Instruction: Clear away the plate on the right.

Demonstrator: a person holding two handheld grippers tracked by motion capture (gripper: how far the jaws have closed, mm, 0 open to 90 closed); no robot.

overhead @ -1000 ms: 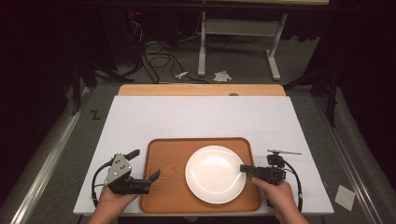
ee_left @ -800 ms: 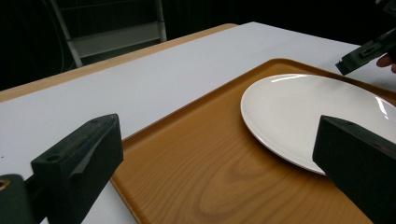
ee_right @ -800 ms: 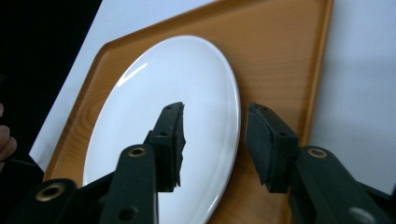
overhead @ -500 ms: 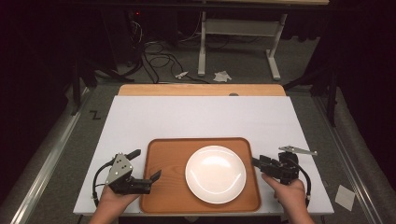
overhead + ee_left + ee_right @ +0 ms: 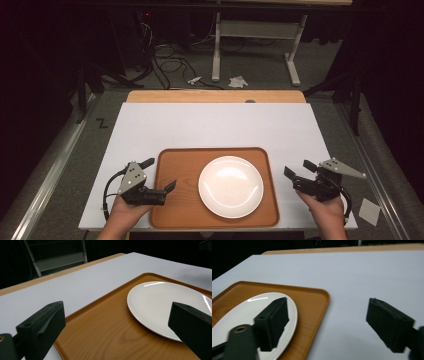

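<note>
A brown wooden tray (image 5: 180, 165) lies at the near middle of the white table, and a bare white plate (image 5: 230, 186) rests on its right half. My left gripper (image 5: 161, 173) is open at the tray's left edge, one jaw over the tray and one over the table. In the left gripper view the tray (image 5: 100, 335) and plate (image 5: 160, 302) lie between the wide jaws of the left gripper (image 5: 115, 315). My right gripper (image 5: 298, 168) is open over the table just right of the tray. Its own view has the right gripper (image 5: 329, 315) beside the tray corner (image 5: 312, 300) and plate (image 5: 244, 312).
The white table top (image 5: 215, 125) stretches bare beyond the tray to a wooden strip (image 5: 215, 96) at its far edge. Past that, the floor holds cables (image 5: 165, 65), a metal stand (image 5: 216, 50) and paper scraps (image 5: 239, 81). Both hands sit near the table's front edge.
My right gripper has drawn back to the right, from the plate's right edge over the tray to the bare table beside the tray. The left gripper has stayed put.
</note>
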